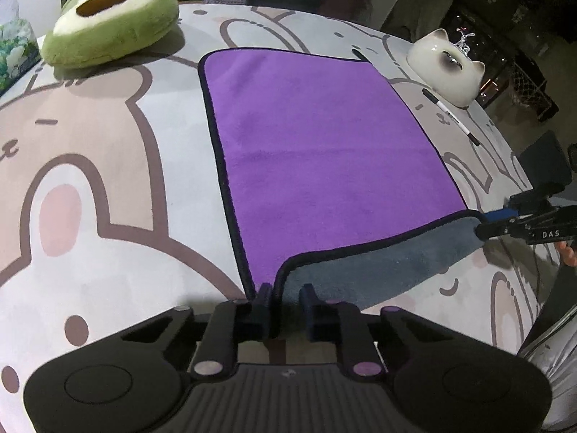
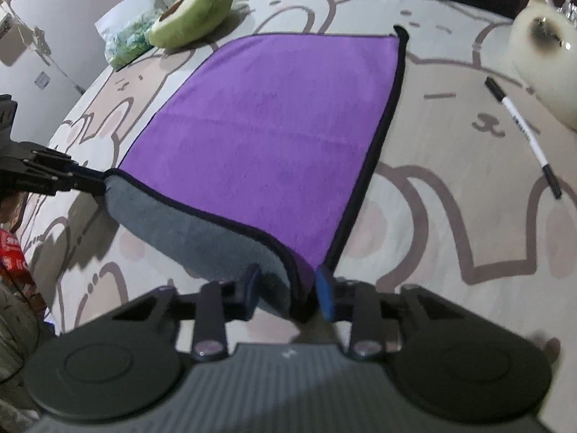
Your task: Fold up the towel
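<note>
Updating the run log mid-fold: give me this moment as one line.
phase: fold start | left gripper: on near-left towel corner | right gripper: on near-right corner | near edge lifted, grey underside showing | pen beside towel, apart

The left gripper is low at the near left corner, and its two fingers pinch the cloth edge there. The right gripper is low at the near right corner, its fingers pinching too.
</note>
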Available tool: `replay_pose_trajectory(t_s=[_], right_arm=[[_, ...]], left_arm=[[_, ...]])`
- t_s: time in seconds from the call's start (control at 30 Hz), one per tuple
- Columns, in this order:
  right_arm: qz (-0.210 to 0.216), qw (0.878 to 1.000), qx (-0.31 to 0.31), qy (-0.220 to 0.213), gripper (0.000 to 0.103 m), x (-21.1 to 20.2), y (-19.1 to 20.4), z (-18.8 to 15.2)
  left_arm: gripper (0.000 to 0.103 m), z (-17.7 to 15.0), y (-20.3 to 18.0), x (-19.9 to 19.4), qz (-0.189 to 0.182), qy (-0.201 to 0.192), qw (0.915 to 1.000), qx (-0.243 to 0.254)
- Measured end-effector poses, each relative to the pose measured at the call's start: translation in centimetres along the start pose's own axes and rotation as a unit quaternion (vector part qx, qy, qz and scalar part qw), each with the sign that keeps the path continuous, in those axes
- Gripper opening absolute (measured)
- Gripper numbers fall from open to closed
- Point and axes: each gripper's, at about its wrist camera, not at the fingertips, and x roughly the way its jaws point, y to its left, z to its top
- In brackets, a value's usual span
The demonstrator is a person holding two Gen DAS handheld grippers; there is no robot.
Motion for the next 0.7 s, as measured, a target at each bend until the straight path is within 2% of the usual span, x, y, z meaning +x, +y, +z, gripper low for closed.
replay_pose_trajectory(t_s=[0.1, 0.17, 0.27, 0.7], right_arm=[[0.005, 1.000, -0.006, 0.012, 0.019, 0.0, 0.5, 0.0], [0.000, 1.000, -0.009, 0.014, 0.011, 0.0, 0.8, 0.1], [-0.002, 1.000, -0.006, 0.006, 0.007, -0.4, 0.9, 0.0], [0.003, 0.999, 0.007, -0.032, 0.006, -2.6, 1.0, -0.2]], left_arm=[[0.005, 0.1, 0.0, 0.1, 0.007, 0.003, 1.0000, 0.002], [0.004, 0.1, -0.2, 0.0, 0.010, 0.002, 0.9999, 0.006], [0.004, 0.1, -0.4, -0.3, 0.011, -0.007, 0.9999, 0.011], [0.004, 0.5, -1.0, -1.9, 0.014, -0.046, 0.9988, 0.009]])
